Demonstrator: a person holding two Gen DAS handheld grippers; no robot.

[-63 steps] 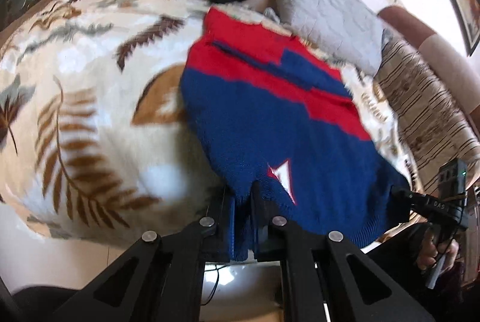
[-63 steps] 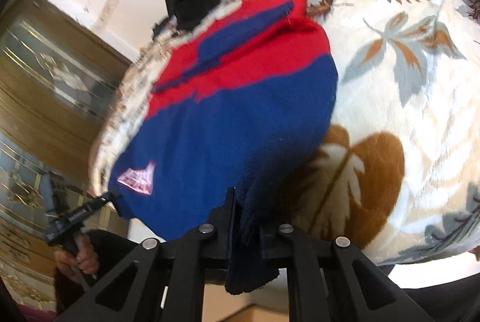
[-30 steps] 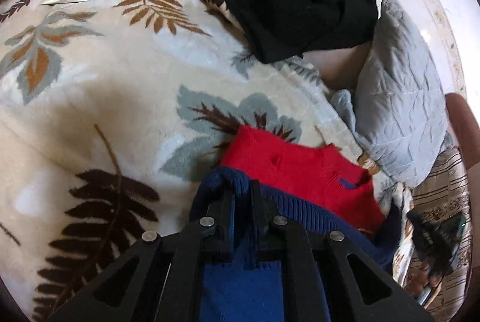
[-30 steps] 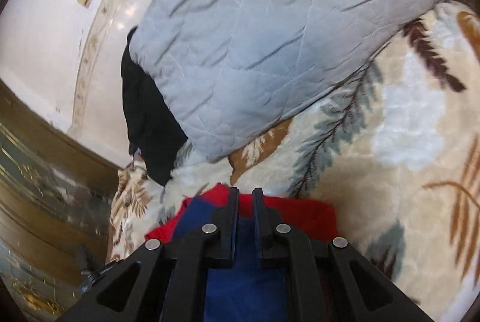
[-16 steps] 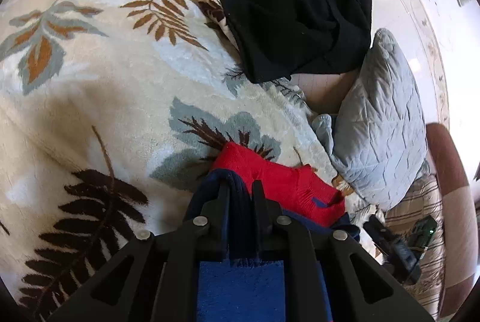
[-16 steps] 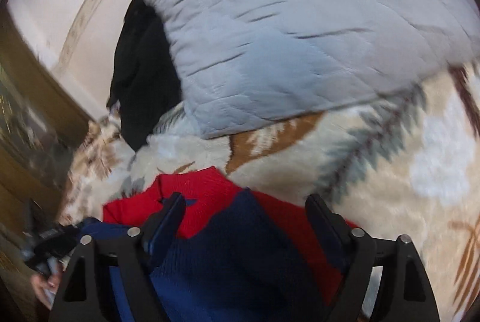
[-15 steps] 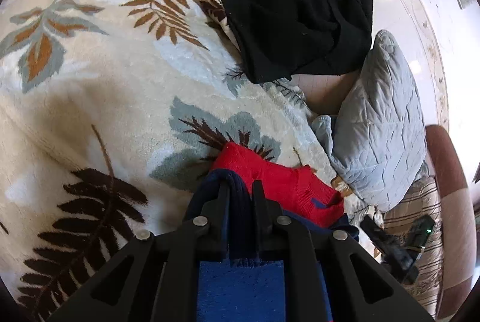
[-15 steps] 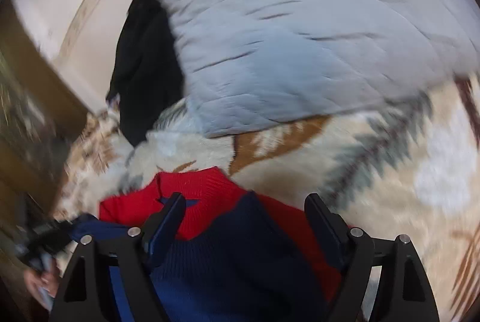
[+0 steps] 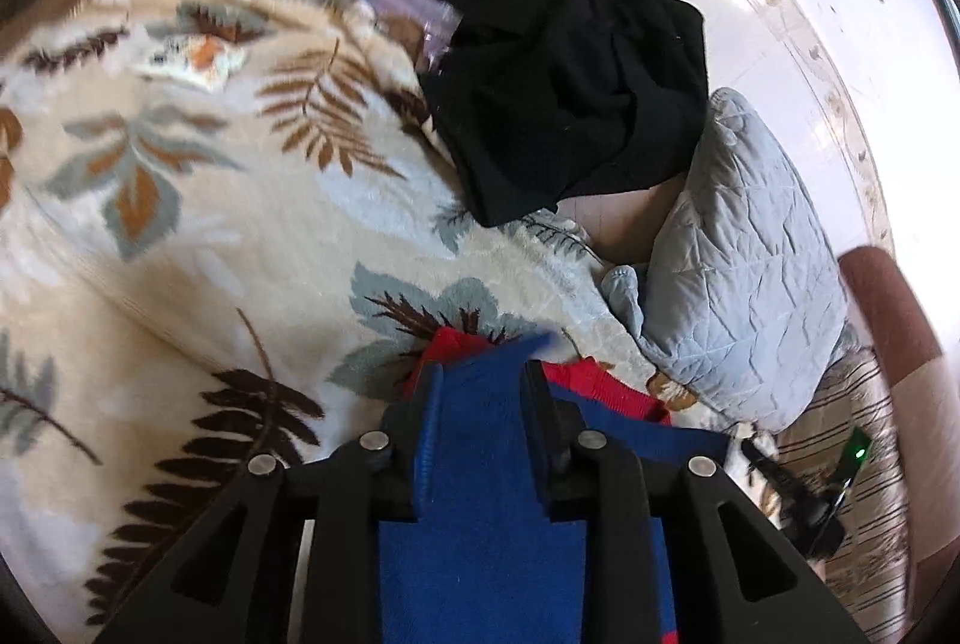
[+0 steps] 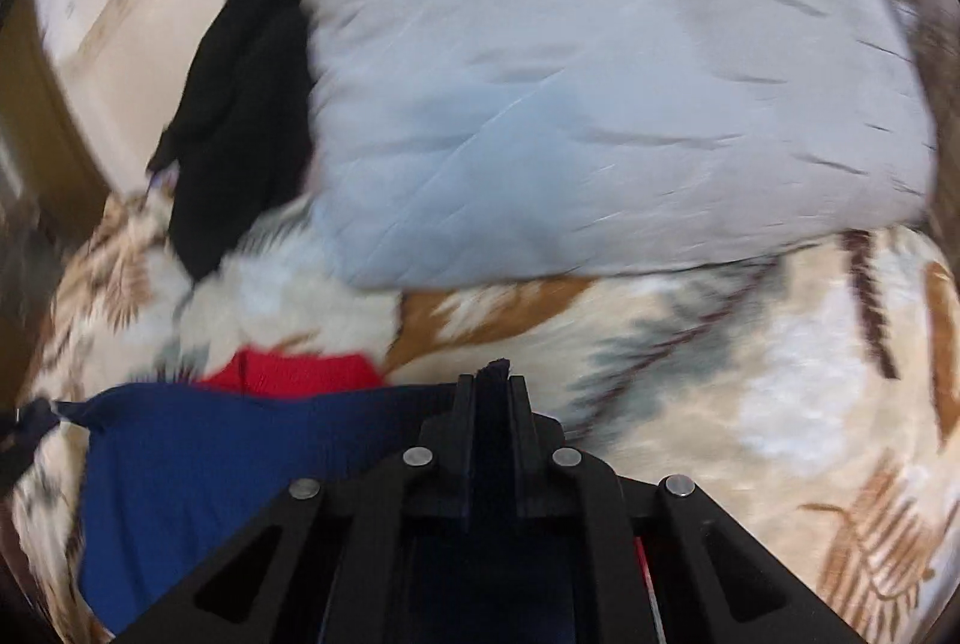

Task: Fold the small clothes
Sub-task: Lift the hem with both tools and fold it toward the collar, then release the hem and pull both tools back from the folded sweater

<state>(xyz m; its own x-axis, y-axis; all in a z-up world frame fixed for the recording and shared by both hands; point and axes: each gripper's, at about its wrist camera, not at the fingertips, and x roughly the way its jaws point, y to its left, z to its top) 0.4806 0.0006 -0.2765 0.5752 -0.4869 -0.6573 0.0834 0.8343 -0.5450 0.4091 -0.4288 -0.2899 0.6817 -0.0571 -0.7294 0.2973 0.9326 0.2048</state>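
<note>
A small knitted sweater, navy (image 9: 480,524) with a red top band (image 9: 600,386), lies folded on a leaf-patterned blanket (image 9: 210,254). My left gripper (image 9: 482,380) hangs just above it. Its jaws are opening, with blue knit showing in the gap and the pads not pressing on it. In the right wrist view the sweater (image 10: 228,452) stretches out to the left, its red band (image 10: 294,374) behind it. My right gripper (image 10: 493,386) is shut on a navy edge of the sweater, and a dark tuft sticks out past the fingertips.
A black garment (image 9: 570,74) is heaped at the back of the bed. A grey quilted pillow (image 9: 738,272) lies just beyond the sweater and fills the right wrist view (image 10: 600,92). A striped cushion (image 9: 840,416) is at the right.
The left jaws have parted and that hand has lifted off the fold. The right jaws stood wide half a second ago and have closed on the navy edge; the right view has rolled.
</note>
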